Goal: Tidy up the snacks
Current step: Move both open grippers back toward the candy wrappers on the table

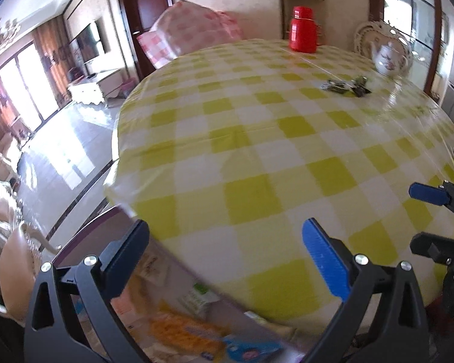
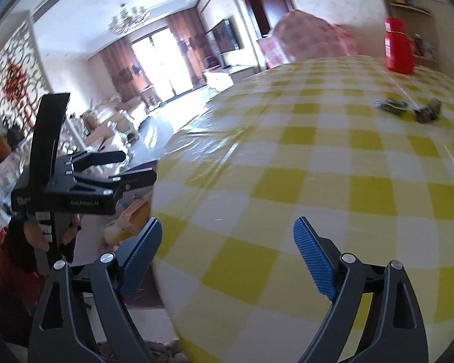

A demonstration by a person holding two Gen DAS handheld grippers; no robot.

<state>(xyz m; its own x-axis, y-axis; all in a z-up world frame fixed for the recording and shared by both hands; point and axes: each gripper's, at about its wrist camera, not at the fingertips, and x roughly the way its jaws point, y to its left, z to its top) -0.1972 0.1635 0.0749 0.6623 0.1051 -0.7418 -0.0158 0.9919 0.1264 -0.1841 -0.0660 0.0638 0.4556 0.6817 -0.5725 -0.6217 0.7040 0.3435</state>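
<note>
Fingers of left gripper [image 1: 227, 251] spread wide, empty; right gripper [image 2: 228, 249] likewise, above checkered table [image 2: 333, 181].

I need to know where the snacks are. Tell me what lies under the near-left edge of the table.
Below the table edge sits a box of snacks, with blurred orange, blue and green packets showing. The tabletop covers the box's right part, so the rest of its contents cannot be seen.

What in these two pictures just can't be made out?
- Small dark wrapped items, left wrist view: too small to identify; blurred in the right wrist view.
- Colourful packages below the table: motion blur, cut off by the table edge and the left gripper.
- Red container: no label legible.
</note>
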